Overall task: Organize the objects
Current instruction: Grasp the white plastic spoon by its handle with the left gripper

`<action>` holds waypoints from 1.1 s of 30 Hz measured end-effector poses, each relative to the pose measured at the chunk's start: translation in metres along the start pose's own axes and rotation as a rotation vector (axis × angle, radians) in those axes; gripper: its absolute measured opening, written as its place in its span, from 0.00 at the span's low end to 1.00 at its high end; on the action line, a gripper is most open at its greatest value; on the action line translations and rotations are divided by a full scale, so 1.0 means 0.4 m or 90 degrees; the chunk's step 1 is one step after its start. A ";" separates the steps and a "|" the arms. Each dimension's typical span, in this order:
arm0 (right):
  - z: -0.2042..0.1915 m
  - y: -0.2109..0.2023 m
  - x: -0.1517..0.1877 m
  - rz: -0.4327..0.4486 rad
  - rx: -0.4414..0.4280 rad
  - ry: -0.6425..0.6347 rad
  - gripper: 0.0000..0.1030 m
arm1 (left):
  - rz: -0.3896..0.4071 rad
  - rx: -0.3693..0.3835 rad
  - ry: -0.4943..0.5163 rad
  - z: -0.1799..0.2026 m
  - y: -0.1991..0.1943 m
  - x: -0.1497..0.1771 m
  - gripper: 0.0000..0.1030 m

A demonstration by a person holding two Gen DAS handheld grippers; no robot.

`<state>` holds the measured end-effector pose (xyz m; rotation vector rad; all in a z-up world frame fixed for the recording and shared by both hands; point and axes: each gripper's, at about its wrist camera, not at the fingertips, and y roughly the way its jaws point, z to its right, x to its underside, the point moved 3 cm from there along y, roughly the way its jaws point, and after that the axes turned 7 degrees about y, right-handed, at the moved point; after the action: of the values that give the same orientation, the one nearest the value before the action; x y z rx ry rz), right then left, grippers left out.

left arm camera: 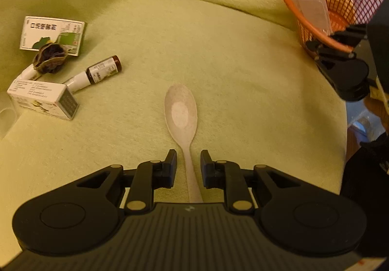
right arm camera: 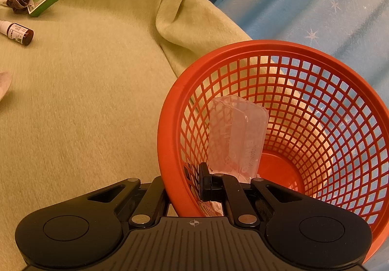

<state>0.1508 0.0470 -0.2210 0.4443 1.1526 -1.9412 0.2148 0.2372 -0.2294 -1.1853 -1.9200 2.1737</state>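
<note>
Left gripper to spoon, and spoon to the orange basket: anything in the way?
Nothing visible. The spoon handle already lies between the left gripper's open fingers. Bare green cloth runs from there to the orange basket, whose rim the right gripper grips.

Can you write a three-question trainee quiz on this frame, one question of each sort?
1. True or false: the left claw presses on the spoon handle.
2. What does the right claw clamp? A) bottle B) basket rim C) box
3. What lies inside the basket?

Key: 1 false, the pads stand apart from the handle between them. 2 B. 3 a clear plastic container.
</note>
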 end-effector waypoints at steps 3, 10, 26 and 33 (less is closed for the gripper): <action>0.000 0.001 -0.001 0.000 0.000 0.000 0.03 | 0.001 -0.010 -0.005 -0.004 -0.008 0.010 0.04; 0.003 0.003 -0.003 0.000 -0.001 0.000 0.03 | 0.010 -0.032 0.020 -0.022 -0.052 0.039 0.04; 0.004 0.004 -0.002 -0.001 0.000 -0.003 0.03 | 0.046 -0.042 -0.006 -0.054 -0.055 0.037 0.24; 0.005 0.003 0.001 0.000 0.000 -0.002 0.03 | 0.052 -0.050 0.012 -0.044 -0.012 0.005 0.24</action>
<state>0.1519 0.0447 -0.2208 0.4415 1.1503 -1.9417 0.2204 0.2542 -0.2258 -1.3143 -2.0013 2.1344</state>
